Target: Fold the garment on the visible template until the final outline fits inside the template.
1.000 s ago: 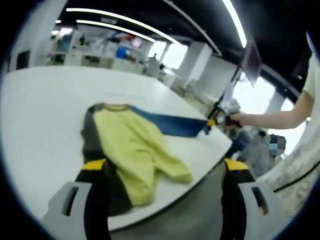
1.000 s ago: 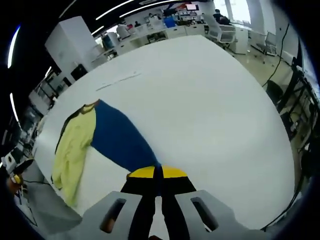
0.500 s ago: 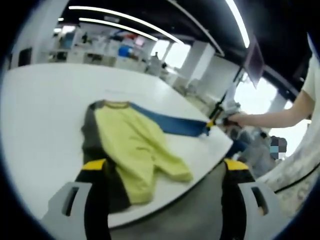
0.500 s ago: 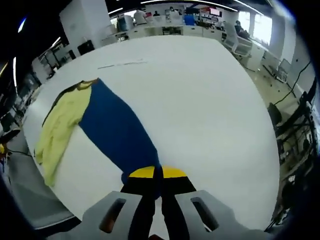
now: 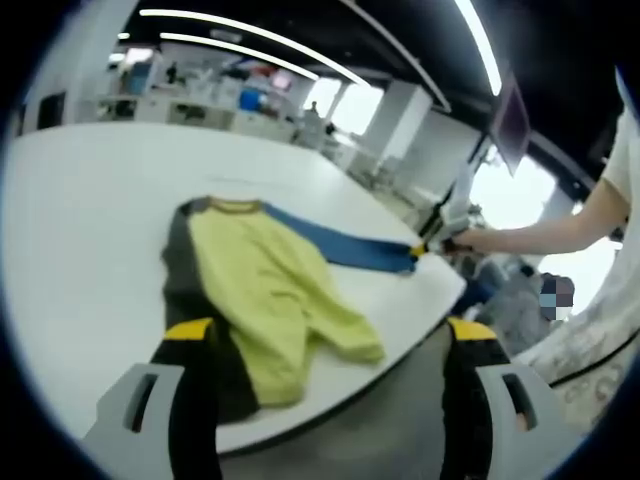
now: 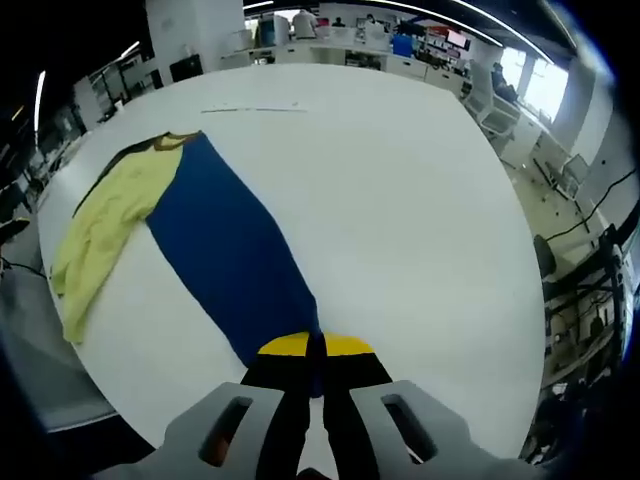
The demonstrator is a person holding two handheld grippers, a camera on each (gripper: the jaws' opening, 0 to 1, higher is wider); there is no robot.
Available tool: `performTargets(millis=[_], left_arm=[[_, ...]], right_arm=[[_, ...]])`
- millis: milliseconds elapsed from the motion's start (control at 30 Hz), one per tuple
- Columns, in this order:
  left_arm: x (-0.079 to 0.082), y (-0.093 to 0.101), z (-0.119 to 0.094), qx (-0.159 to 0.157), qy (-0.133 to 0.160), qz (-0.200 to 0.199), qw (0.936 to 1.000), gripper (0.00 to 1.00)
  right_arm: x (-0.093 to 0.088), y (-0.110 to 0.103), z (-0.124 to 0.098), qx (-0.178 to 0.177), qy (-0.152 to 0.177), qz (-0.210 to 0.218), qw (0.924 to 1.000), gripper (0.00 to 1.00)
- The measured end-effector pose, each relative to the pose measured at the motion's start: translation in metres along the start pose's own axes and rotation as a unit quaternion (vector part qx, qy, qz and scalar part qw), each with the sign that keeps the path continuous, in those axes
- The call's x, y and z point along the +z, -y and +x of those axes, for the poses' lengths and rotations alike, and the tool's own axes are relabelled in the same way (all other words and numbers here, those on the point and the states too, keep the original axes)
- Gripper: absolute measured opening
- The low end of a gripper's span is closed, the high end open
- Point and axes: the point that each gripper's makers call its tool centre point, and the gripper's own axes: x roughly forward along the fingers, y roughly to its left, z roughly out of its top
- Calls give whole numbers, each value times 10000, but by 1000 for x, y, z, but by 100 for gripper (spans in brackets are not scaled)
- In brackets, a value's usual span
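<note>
The right gripper has its jaws pinched tight on the blue end of the garment, which stretches away ahead of it across the white table toward its yellow half. The left gripper stands wide, the garment's dark edge by its left jaw.

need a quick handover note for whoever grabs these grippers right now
Right gripper: shut on the blue part of the garment, which is stretched across the white table.
Left gripper: open, holding nothing, over the table's near edge by the yellow part.
Done: blue part spread flat; yellow part lies bunched beside it.
Left: every fold. No template outline can be made out here.
</note>
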Motion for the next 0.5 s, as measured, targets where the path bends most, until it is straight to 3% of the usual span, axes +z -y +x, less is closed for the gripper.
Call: performTargets(millis=[500], left_arm=[[-1,1,1,18,-32,-33,10000,89]], right_arm=[[-8,11,9,-180,-153,129,9996,4]])
